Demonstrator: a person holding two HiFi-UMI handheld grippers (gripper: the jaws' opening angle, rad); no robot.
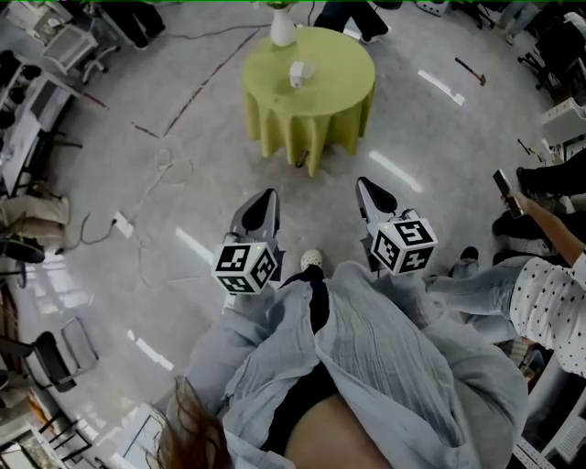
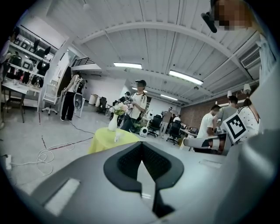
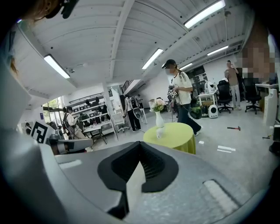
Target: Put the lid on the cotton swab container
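A round table (image 1: 341,84) with a yellow-green cloth stands some way ahead of me. On it sits a small clear container (image 1: 300,73), with a white vase (image 1: 282,27) of flowers behind it; I cannot make out a separate lid. My left gripper (image 1: 267,200) and right gripper (image 1: 366,188) are held side by side near my body, well short of the table, both shut with nothing between their jaws. The left gripper view shows the left gripper (image 2: 142,144), the table (image 2: 105,139) and the container (image 2: 117,138) far off. The right gripper (image 3: 140,144) also points toward the container (image 3: 159,132).
Cables (image 1: 156,174) trail over the grey floor to the left of the table. A hammer (image 1: 470,70) lies at the far right. A seated person (image 1: 549,293) is at my right and chairs (image 1: 55,357) at my left. Another person (image 3: 181,98) stands behind the table.
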